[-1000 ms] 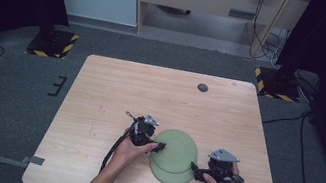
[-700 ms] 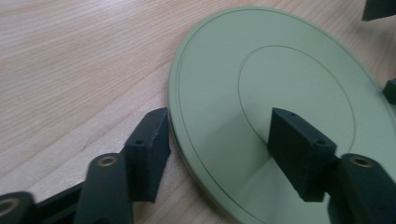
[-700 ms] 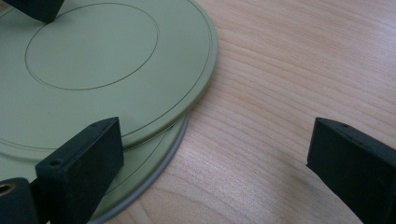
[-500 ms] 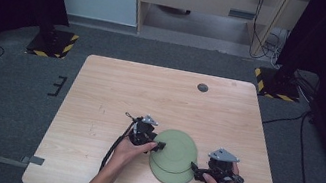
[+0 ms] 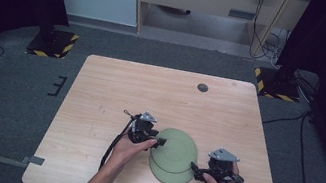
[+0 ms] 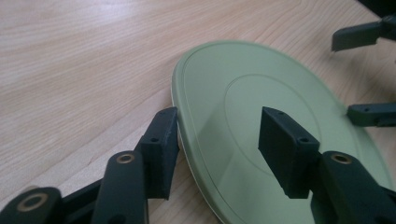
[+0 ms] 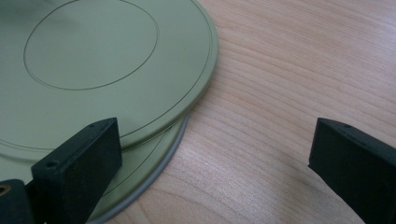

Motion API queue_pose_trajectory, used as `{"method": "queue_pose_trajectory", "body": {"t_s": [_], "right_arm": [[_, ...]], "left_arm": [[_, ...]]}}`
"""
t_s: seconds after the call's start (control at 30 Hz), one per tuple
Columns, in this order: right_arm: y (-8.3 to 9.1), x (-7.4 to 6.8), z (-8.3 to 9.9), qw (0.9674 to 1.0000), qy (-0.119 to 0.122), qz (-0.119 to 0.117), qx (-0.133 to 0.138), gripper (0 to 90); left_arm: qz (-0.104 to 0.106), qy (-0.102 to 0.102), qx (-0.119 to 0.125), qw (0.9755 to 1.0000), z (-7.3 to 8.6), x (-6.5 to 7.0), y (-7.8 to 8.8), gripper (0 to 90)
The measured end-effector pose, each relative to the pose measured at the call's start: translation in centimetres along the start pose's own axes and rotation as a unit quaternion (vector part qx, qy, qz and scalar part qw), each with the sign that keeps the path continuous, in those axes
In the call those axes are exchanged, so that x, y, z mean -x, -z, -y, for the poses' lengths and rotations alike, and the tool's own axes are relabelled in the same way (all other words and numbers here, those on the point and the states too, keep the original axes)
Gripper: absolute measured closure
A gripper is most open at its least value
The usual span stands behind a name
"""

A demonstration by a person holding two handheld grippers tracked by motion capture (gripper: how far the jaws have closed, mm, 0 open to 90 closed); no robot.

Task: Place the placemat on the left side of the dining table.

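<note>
Two green plates (image 5: 173,157) stacked, not yet separated. Left gripper (image 6: 219,144) jaws just been closing astride top plate rim, not gripped. Right gripper (image 7: 210,158) jaws held wide, empty.

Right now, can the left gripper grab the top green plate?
Probably yes. The left gripper has its jaws on either side of the top green plate's rim, one under the edge and one over it. They have just been closing but do not pinch it yet, and nothing blocks the way.
</note>
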State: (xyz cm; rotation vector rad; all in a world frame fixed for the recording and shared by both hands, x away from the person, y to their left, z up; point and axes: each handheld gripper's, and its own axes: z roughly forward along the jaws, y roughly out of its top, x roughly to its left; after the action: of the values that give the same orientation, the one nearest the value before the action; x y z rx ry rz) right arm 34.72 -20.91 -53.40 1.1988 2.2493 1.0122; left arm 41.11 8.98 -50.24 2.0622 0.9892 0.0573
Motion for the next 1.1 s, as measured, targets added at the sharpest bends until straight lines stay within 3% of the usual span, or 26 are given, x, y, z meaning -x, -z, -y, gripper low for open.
{"method": "queue_pose_trajectory", "body": {"t_s": [0.27,0.4,0.5,0.57,0.7,0.73,0.77,0.8,0.83,0.9,0.97,1.1], "right_arm": [[0.0,0.0,0.0,1.0000,0.000,0.000,0.001,2.5],[0.0,0.0,0.0,1.0000,-0.001,0.000,0.000,2.5],[0.0,0.0,0.0,1.0000,-0.001,0.000,0.000,2.4],[0.0,0.0,0.0,1.0000,-0.002,0.000,0.000,2.3],[-0.1,0.0,0.0,1.0000,-0.004,-0.001,-0.001,2.0],[0.0,0.0,0.0,1.0000,-0.003,-0.001,-0.001,2.0],[0.0,0.0,0.0,1.0000,-0.003,0.000,0.000,2.0],[0.0,0.0,0.0,1.0000,-0.003,0.000,0.000,2.0],[0.0,0.0,0.0,1.0000,-0.003,0.000,0.000,2.0],[0.0,0.0,0.0,1.0000,-0.002,0.000,0.000,2.1],[0.0,0.0,0.0,1.0000,0.000,0.000,0.000,2.2],[-0.1,0.0,0.0,1.0000,-0.001,-0.001,0.001,2.2]], "left_arm": [[0.032,0.018,0.032,0.9988,-0.5,0.2,0.7,58.4],[0.027,0.017,0.027,0.9991,-0.5,0.1,0.6,62.9],[0.026,0.031,0.023,0.9989,-0.3,-0.5,0.5,66.4],[0.045,0.051,0.039,0.9970,-0.1,-0.8,0.7,70.0],[0.043,0.040,0.041,0.9974,-0.3,-0.4,0.7,75.4],[0.060,0.041,0.043,0.9965,-0.4,-0.2,0.6,76.4],[0.062,0.039,0.042,0.9964,-0.5,0.0,0.6,76.7],[0.062,0.039,0.042,0.9964,-0.5,0.0,0.6,77.1],[0.041,0.020,0.027,0.9986,-0.6,0.5,0.4,77.4],[0.009,0.003,0.014,0.9998,-0.5,0.8,0.1,77.1],[0.000,0.000,0.023,0.9997,-0.5,0.8,0.1,79.1],[0.002,0.003,0.031,0.9995,-0.4,0.8,0.0,82.4]]}}
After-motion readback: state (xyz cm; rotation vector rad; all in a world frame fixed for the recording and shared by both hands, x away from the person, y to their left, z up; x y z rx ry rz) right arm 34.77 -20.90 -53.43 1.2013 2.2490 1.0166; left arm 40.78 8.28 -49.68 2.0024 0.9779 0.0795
